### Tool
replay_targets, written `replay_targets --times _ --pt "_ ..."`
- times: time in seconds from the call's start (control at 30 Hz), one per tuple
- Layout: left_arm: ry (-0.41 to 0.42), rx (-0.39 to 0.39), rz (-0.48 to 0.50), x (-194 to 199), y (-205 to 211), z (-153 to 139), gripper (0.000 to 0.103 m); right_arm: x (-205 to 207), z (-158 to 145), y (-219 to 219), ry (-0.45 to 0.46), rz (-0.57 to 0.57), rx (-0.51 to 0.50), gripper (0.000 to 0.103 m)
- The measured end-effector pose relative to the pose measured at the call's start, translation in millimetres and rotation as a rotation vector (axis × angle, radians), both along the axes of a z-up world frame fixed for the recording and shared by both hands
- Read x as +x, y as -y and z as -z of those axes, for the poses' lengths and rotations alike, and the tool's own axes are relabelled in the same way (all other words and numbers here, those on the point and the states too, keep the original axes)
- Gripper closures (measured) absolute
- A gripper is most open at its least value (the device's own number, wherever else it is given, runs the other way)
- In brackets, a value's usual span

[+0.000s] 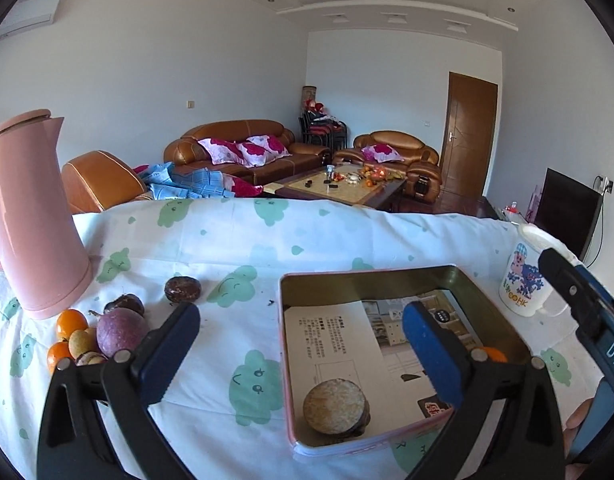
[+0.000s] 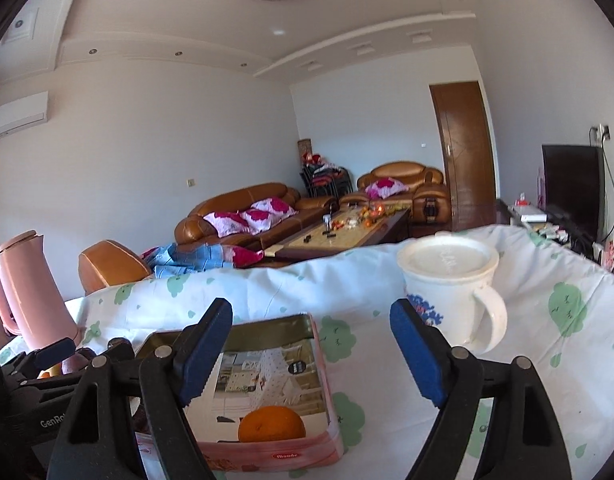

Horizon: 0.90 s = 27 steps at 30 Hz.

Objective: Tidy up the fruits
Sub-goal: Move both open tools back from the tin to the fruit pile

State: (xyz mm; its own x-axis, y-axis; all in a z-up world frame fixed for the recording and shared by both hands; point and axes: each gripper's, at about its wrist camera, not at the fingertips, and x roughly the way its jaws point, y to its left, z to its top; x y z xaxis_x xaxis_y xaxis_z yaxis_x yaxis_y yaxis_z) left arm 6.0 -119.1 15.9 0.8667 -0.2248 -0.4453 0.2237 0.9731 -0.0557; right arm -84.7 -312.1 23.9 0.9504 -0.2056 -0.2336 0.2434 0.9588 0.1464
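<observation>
Round orange fruit in shallow rectangular pink-sided metal tin, beside a flat tan-topped brown fruit. More fruits heaped by tall pink plastic jug. Left gripper and right gripper: spread wide, gripping nothing.

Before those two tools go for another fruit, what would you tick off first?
1. Left tool empty, jaws apart: ok.
2. Right tool empty, jaws apart: ok.
3. Tin has free floor beside the orange and the brownish round fruit: ok.
4. Fruit pile by the pink jug in view: ok.
5. Lone dark fruit unobstructed: ok.
6. Lidded mug clear of the right tool's path: cannot tell.
</observation>
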Motion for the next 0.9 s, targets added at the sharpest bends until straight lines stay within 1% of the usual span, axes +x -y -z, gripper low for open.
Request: replay_targets --times 0.1,0.17,0.27,0.37,0.47,0.53,0.57,0.63,0.73,0.83,0.9 --pt "0.066 0.031 -0.024 -8 -2 -2 0.0 -7 -5 -7 0.044 0.021 -0.056 0.019" --pt "0.113 0.06 -0.041 -13 -2 -2 0.0 -10 -7 -12 0.062 0.022 -0.081 0.014" --pt "0.184 0.107 -0.069 -20 -1 -3 0.0 -16 -10 -19 0.086 0.045 -0.121 0.014" --pt "0.218 0.124 -0.08 -25 -1 -5 0.0 -19 -10 -23 0.092 0.09 -0.15 0.011" --pt "0.235 0.109 -0.096 -29 -6 -7 0.0 -22 -11 -26 0.093 0.132 -0.166 0.01" --pt "0.241 0.084 -0.116 -32 -13 -8 0.0 -29 -11 -29 0.122 0.167 -0.182 0.01" --pt "0.243 0.067 -0.123 -34 -17 -9 0.0 -33 -12 -29 0.144 0.175 -0.185 0.008" --pt "0.24 0.03 -0.126 -36 -25 -10 0.0 -42 -12 -29 0.189 0.164 -0.179 0.001" --pt "0.216 0.014 -0.142 -35 -29 -8 0.0 -54 -13 -31 0.26 0.098 -0.17 0.001" --pt "0.184 0.014 -0.143 -32 -30 -6 0.0 -60 -13 -42 0.296 0.118 -0.228 0.001" --pt "0.185 0.009 -0.132 -33 -30 -5 0.0 -58 -14 -49 0.294 0.119 -0.263 0.001"
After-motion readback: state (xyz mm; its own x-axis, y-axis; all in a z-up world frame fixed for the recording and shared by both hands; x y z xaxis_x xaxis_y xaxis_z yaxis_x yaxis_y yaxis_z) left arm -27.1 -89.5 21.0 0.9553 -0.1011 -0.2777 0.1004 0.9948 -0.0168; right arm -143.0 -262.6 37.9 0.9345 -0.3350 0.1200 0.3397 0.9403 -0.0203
